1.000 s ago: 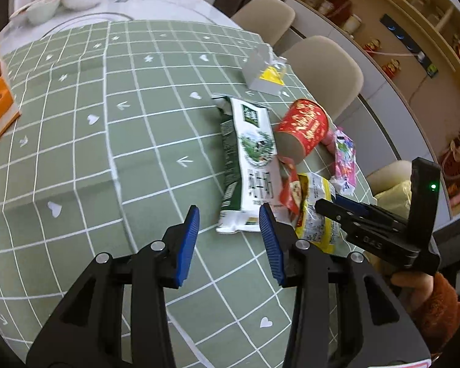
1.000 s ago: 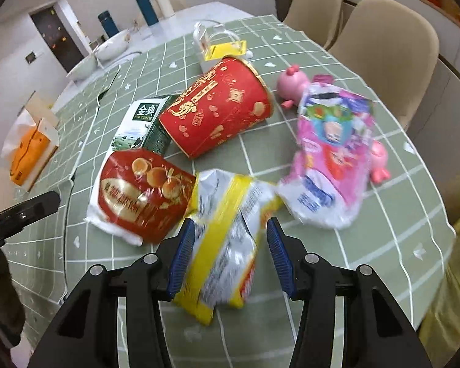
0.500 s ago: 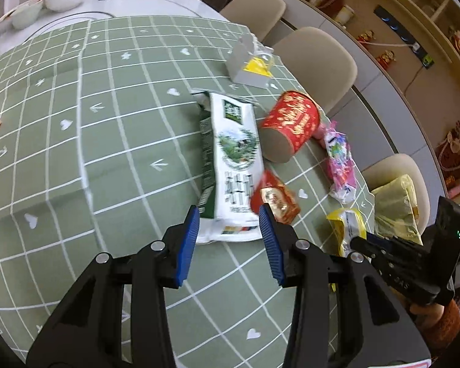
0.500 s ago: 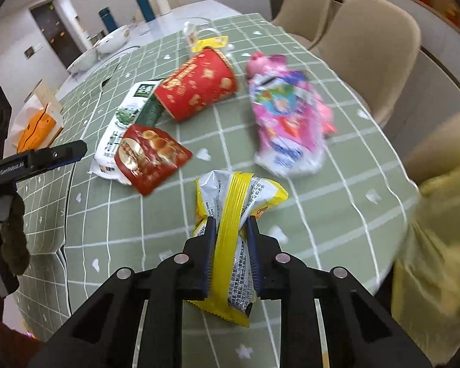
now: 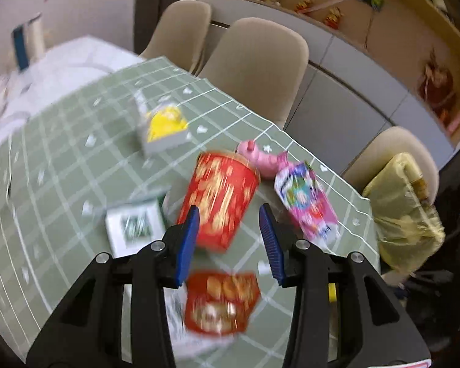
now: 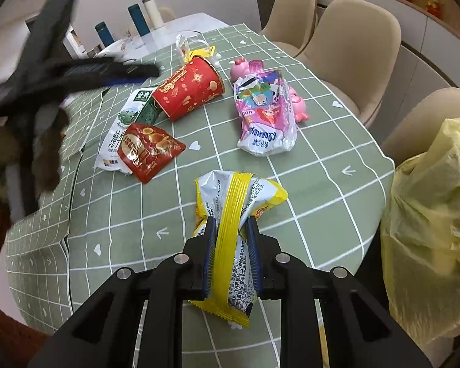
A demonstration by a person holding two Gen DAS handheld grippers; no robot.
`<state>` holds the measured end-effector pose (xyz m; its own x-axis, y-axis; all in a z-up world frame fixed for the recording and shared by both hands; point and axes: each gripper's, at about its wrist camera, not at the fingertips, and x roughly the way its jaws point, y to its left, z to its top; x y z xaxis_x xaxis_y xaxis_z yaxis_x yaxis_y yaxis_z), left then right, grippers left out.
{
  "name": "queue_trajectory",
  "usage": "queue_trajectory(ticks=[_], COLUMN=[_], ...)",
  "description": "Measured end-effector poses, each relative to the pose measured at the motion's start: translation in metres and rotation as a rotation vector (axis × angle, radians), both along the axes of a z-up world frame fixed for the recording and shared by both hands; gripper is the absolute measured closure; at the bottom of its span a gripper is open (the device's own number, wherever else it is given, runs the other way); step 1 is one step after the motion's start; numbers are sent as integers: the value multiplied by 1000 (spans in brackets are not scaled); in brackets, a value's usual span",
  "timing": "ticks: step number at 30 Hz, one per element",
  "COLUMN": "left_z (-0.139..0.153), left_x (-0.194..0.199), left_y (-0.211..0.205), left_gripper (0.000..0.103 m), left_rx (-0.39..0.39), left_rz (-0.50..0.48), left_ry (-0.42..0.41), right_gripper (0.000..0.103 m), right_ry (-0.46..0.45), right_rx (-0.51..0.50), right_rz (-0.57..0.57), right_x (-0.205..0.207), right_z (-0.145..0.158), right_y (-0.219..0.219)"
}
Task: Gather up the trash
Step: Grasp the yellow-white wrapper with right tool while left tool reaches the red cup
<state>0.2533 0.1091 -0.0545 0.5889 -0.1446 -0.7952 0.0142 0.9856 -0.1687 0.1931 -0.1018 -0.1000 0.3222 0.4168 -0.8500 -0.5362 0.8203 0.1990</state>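
Observation:
My right gripper point(image 6: 231, 253) is shut on a yellow-and-white snack wrapper point(image 6: 236, 196), held just above the green checked tablecloth point(image 6: 322, 159). Beyond it lie a red paper cup point(image 6: 188, 87) on its side, a red snack packet point(image 6: 150, 150), a green-and-white milk pouch point(image 6: 121, 128) and a pink pouch point(image 6: 265, 113). My left gripper point(image 5: 229, 242) is open and hovers over the table, the red cup point(image 5: 220, 202) showing between its blue pads point(image 5: 188, 242). The red packet point(image 5: 222, 300) lies under it. A yellow trash bag point(image 6: 429, 224) hangs off the table's right edge.
A pink pig toy point(image 6: 297, 104) sits behind the pink pouch. A small box with a yellow insert point(image 5: 165, 128) stands farther back. Beige chairs point(image 6: 352, 46) line the far side. Bottles point(image 6: 138, 20) and bowls stand on the white table behind. The left view is blurred.
My right gripper closed on the yellow wrapper and drew it back toward the table edge. My left gripper swung right from the milk pouch to over the red cup and rolled.

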Motion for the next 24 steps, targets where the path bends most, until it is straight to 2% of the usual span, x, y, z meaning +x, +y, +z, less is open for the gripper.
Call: queue_trajectory(ticks=[5, 10, 12, 14, 18, 21, 23, 24], left_z=[-20, -23, -25, -28, -30, -27, -21, -19], left_x=[45, 46, 41, 38, 34, 26, 14, 8], left_y=[-10, -10, -13, -14, -7, -2, 0, 0], left_gripper=[63, 59, 58, 53, 52, 63, 84, 89], left_rx=[116, 85, 105, 117, 63, -18, -67, -71], left_rz=[-23, -28, -40, -42, -12, 18, 35, 43], left_ry=[78, 110, 114, 132, 163, 177, 156, 151], right_gripper=[83, 83, 83, 83, 83, 83, 83, 83], right_ry=[-8, 25, 31, 33, 26, 18, 15, 13], right_rx=[-20, -18, -20, -28, -32, -32, -25, -21], right_rz=[6, 0, 10, 25, 38, 28, 11, 5], right_x=[-5, -5, -5, -6, -9, -12, -13, -14], right_z=[0, -9, -11, -11, -10, -8, -6, -4], right_y=[-6, -8, -6, -3, -1, -5, -9, -11])
